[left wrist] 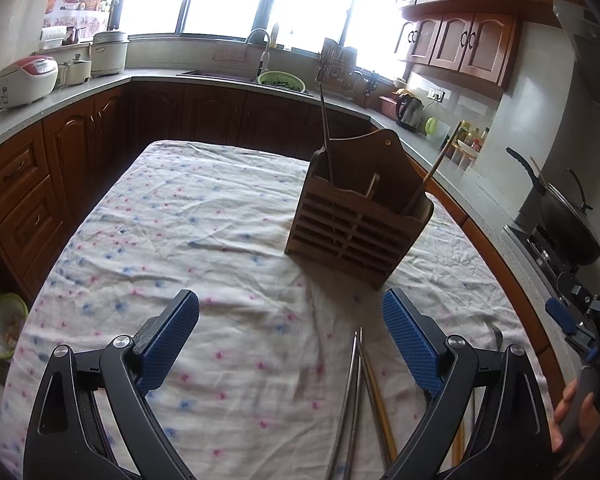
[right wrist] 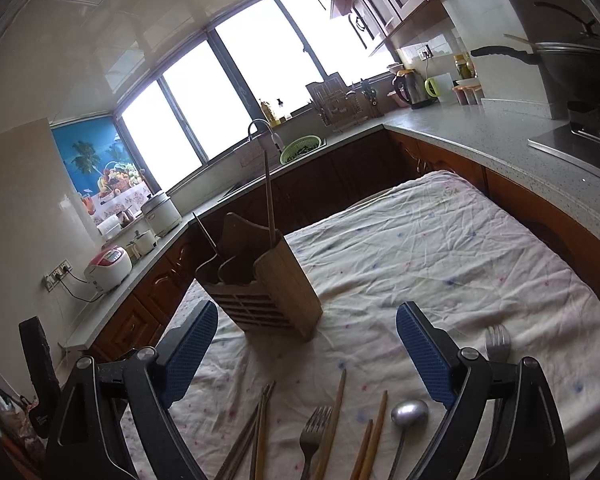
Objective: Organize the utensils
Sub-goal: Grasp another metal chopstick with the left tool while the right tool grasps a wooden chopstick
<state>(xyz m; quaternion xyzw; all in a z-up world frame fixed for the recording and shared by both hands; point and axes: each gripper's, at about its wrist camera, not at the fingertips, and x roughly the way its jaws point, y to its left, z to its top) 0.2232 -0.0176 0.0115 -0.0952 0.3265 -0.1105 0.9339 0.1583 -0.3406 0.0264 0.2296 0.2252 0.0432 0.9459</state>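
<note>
Readable text: I can make out none in either wrist view.
Rice cooker (left wrist: 28,80) panel: too small for me to read.
Poster (right wrist: 100,164): pictures only.

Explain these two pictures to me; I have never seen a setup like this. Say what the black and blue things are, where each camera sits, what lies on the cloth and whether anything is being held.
No robot here: a person carries a hand-held pair of tongs in each hand, with a wide-angle camera on each looking along its blue fingers. One picture looks out over the left tongs, the other over the right tongs. Both stand open and hold nothing. On the flowered cloth stands a wooden utensil holder with a few sticks already in it. Loose in front lie chopsticks, a fork, a metal spoon and a second fork off to the right.
</note>
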